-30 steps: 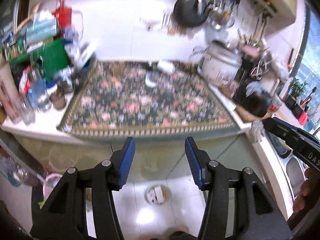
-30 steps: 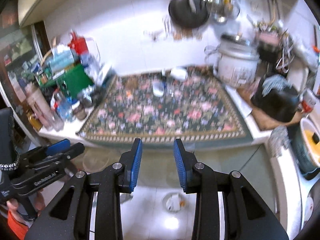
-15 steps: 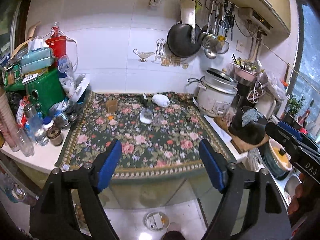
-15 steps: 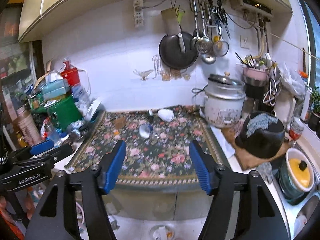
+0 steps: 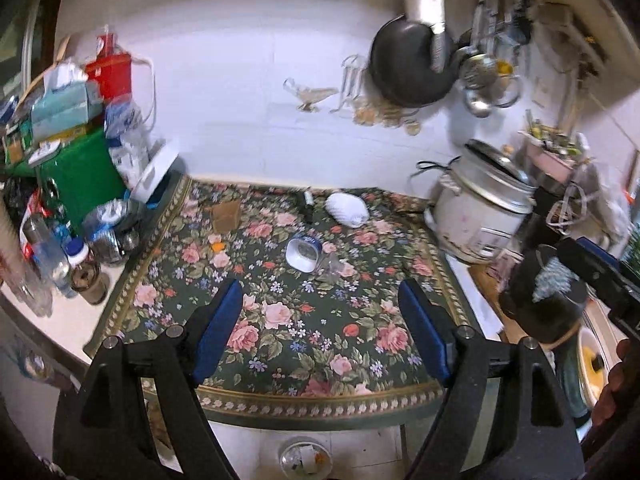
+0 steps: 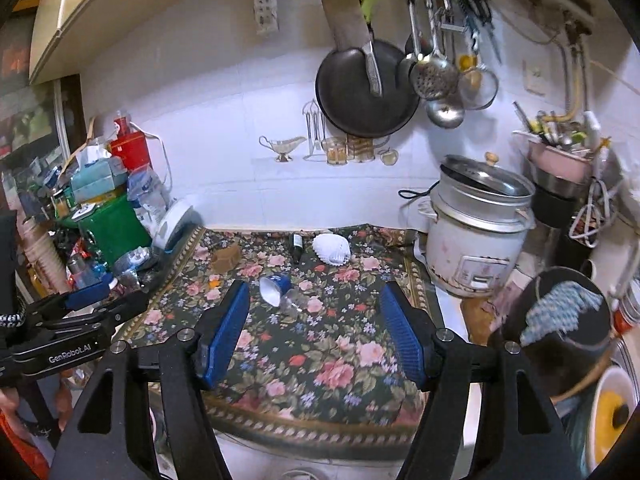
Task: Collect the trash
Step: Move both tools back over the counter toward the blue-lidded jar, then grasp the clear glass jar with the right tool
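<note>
on the counter (image 6: pixel 452 304) lies a cloth (image 6: pixel 320 344). a tipped cup (image 6: pixel 274 288) lies mid-cloth, a clear cup (image 6: pixel 292 303) touching its right. behind them lie a bottle (image 6: pixel 296 245) and, to its right, a wad (image 6: pixel 331 249). a cooker (image 6: pixel 476 240) stands right of the cloth.

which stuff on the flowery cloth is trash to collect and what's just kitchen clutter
Likely trash: tipped paper cup, clear plastic cup, crumpled white wrapper, brown box, orange scrap.

Just there: rice cooker, hanging pan, green box.
</note>
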A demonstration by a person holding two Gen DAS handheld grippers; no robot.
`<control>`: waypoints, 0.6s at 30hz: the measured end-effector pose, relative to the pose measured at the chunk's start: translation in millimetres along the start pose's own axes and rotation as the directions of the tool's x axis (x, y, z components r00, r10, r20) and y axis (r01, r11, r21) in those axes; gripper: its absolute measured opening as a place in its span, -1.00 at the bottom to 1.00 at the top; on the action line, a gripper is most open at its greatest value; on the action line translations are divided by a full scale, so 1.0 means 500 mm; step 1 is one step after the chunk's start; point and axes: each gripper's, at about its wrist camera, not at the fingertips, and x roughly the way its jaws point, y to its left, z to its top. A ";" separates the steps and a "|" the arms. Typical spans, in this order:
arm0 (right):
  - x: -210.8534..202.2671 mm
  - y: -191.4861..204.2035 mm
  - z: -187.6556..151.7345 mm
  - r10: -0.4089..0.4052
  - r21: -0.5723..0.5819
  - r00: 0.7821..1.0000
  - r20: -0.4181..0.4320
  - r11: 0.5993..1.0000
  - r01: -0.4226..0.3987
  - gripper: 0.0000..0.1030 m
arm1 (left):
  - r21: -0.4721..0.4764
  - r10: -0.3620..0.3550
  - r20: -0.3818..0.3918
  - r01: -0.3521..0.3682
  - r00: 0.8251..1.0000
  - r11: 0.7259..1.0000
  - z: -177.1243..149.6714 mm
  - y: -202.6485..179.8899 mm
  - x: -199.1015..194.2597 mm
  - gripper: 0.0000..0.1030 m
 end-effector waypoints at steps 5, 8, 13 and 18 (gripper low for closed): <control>0.088 -0.045 0.004 0.036 0.026 0.997 -0.074 0.999 -0.034 0.24 | -0.028 0.032 -0.071 -0.034 0.997 0.999 0.008 -0.001 0.081 0.54; 0.141 -0.059 0.002 0.083 0.059 0.988 -0.134 0.995 -0.076 0.24 | -0.030 0.065 -0.091 -0.068 0.994 0.997 0.018 0.013 0.119 0.54; 0.236 -0.054 0.000 0.101 0.084 0.971 -0.219 0.993 -0.085 0.24 | -0.045 0.075 -0.129 -0.082 0.989 0.996 0.046 0.062 0.193 0.54; 0.353 -0.027 -0.013 0.098 0.128 0.946 -0.308 0.990 -0.061 0.24 | -0.039 0.044 -0.160 -0.051 0.986 0.998 0.084 0.123 0.270 0.54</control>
